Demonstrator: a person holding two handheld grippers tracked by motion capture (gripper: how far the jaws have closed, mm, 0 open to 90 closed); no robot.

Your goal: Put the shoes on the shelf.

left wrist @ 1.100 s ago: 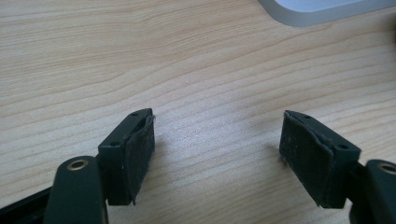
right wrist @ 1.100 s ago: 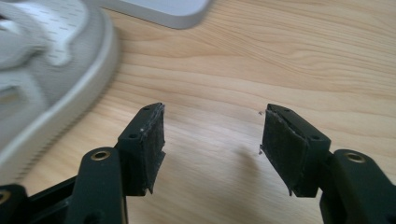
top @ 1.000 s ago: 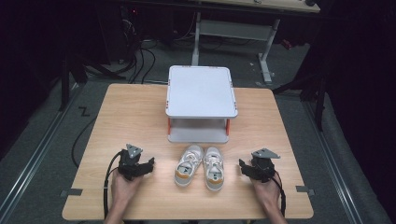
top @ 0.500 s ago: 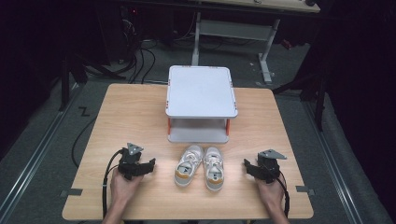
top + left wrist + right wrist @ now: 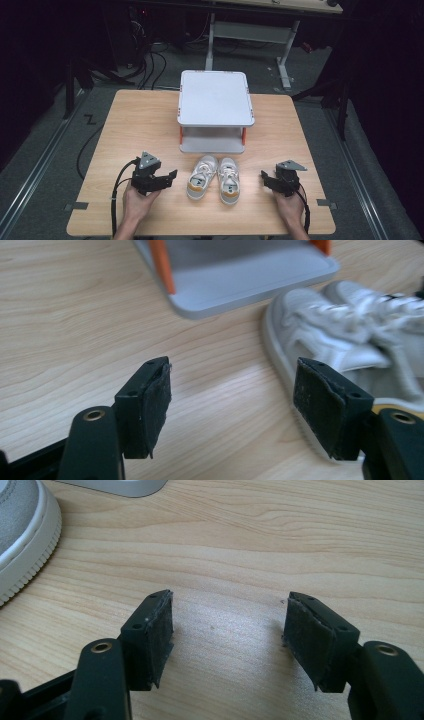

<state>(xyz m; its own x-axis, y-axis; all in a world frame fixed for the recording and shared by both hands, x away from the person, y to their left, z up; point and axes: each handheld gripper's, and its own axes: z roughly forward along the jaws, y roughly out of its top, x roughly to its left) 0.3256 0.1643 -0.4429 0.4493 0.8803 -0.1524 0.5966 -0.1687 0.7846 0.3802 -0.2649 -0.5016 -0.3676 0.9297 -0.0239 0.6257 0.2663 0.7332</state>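
I have a pair of small shoes (image 5: 214, 177) side by side near the front middle of the table (image 5: 145, 115), toes pointing away from me toward the grey two-tier rack (image 5: 215, 97) just beyond them. Each shoe's long axis runs front to back, roughly parallel to my forearms, so either claw has to come in sideways across that axis to take a shoe by its flanks, or from behind at the heel. The left claw (image 5: 167, 177) sits just beside the left shoe (image 5: 201, 176), angled toward it; in the left gripper view its jaws stand spread with only bare table between them, and they have just been narrowing a little, pressing on nothing. That shoe (image 5: 345, 340) lies up and to the right of the left claw (image 5: 232, 390), its sole edge right behind the right-hand jaw. The right claw (image 5: 266, 179) is farther off from the right shoe (image 5: 228, 179), with a clear strip of table between; its jaws are also spread and empty, and in the right gripper view only that shoe's rim (image 5: 22, 545) appears, well apart at the upper left of the right claw (image 5: 229, 630). I judge the left hand the nearer one, so the next move likely belongs to it: a short swing rightward to straddle the left shoe.
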